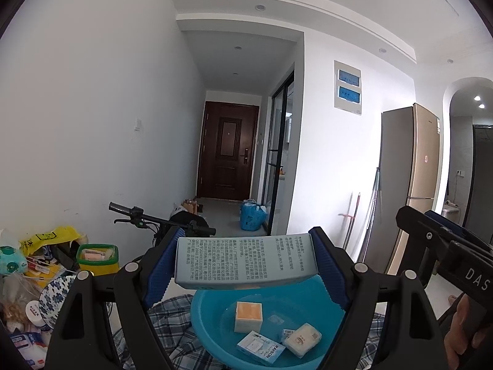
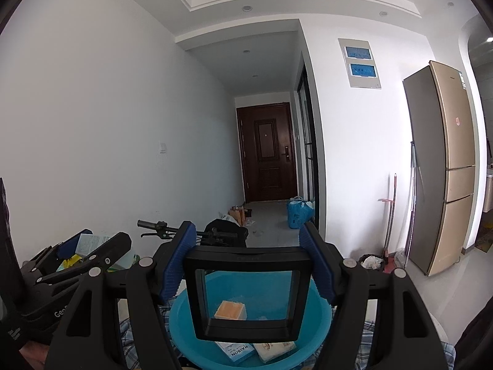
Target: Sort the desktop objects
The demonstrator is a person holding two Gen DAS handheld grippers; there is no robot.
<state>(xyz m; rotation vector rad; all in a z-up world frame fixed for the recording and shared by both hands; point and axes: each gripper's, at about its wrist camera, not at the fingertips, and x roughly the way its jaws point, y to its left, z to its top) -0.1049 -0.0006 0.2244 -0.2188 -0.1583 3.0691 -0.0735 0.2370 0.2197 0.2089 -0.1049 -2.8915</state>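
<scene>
My left gripper (image 1: 246, 259) is shut on a light blue printed box (image 1: 245, 260), held crosswise above a blue plastic basin (image 1: 209, 317). In the basin lie an orange-topped white cube (image 1: 248, 316), a small blue RAISON box (image 1: 261, 351) and a cream wrapped bar (image 1: 302, 339). My right gripper (image 2: 248, 265) is shut on a black square frame with a clear middle (image 2: 248, 293), held over the same basin (image 2: 317, 314). Through the frame the orange cube (image 2: 229, 310) shows. The left gripper (image 2: 83, 248) appears at the left of the right wrist view.
The basin rests on a plaid cloth (image 1: 172, 311). Left of it is clutter: a green-rimmed container (image 1: 98, 257), a yellow bag (image 1: 49, 237), a floral fan (image 1: 55, 296). A bicycle handlebar (image 1: 160, 220) stands behind. A fridge (image 2: 440, 169) and hallway door (image 2: 268, 151) lie beyond.
</scene>
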